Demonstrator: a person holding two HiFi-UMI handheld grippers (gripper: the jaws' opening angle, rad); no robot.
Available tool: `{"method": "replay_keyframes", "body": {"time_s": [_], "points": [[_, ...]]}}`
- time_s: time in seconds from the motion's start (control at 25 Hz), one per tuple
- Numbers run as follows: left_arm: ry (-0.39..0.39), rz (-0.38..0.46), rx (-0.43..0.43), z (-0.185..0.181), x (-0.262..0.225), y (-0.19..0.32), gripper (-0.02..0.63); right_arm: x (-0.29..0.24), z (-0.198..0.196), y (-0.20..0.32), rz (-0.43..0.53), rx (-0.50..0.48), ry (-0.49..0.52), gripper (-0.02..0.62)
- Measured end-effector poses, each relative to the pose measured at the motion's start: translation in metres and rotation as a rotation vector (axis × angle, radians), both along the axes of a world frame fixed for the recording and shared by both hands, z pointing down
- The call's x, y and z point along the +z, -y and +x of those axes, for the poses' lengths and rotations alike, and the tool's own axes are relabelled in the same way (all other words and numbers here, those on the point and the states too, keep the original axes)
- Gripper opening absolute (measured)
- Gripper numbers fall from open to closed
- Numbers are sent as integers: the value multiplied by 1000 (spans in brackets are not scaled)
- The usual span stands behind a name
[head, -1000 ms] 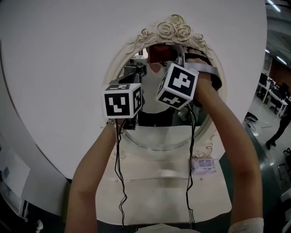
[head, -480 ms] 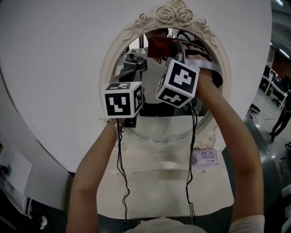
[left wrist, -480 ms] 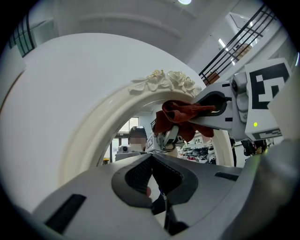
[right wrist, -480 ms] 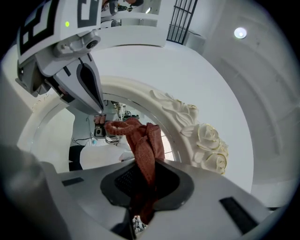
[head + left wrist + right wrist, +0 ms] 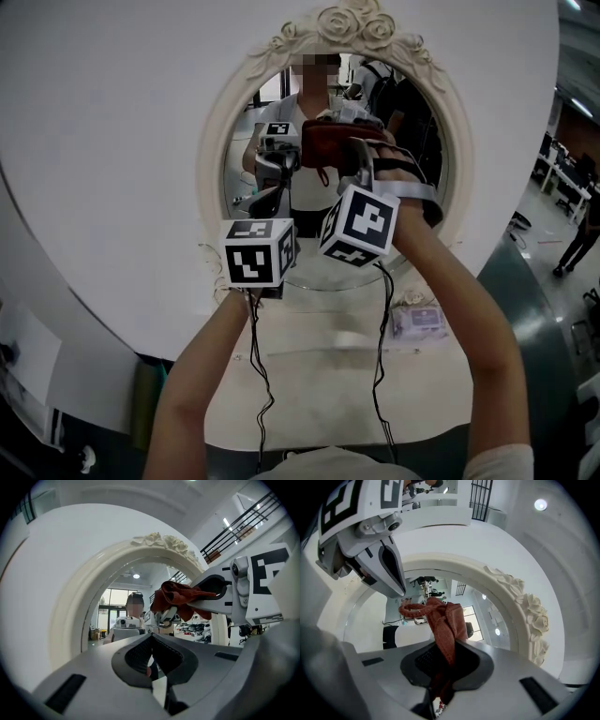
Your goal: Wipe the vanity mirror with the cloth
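Evidently the wiping step is in hand, the cloth [image 5: 443,620] raised to the glass.
The left gripper [image 5: 152,667] is held with jaws closed on nothing. The right gripper [image 5: 440,686] is clamped on the bunched red cloth, high on the mirror [image 5: 239,178], though contact cannot be told. Firm pressure and a sweep across are called for next.

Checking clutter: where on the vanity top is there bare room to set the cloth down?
The tabletop is bare in the middle, between the forearms, left of the small packet. Only cables hang over it. Crowded by the mirror: left gripper, right gripper.
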State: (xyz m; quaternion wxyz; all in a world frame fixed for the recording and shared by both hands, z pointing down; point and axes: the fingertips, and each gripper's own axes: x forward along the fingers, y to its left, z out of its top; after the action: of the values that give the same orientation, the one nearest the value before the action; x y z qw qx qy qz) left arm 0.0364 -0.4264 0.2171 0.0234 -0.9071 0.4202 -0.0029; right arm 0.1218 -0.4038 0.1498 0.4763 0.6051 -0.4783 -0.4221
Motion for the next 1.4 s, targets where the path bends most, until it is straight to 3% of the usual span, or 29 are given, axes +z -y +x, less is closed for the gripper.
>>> {"method": "replay_keyframes", "body": {"time_s": [0.72, 1.4], "points": [[49, -248, -32, -7, 155, -18, 11, 179, -9, -2, -292, -22, 127, 60], [78, -424, -42, -18, 278, -41, 11, 337, -9, -6, -531, -30, 234, 60]]}}
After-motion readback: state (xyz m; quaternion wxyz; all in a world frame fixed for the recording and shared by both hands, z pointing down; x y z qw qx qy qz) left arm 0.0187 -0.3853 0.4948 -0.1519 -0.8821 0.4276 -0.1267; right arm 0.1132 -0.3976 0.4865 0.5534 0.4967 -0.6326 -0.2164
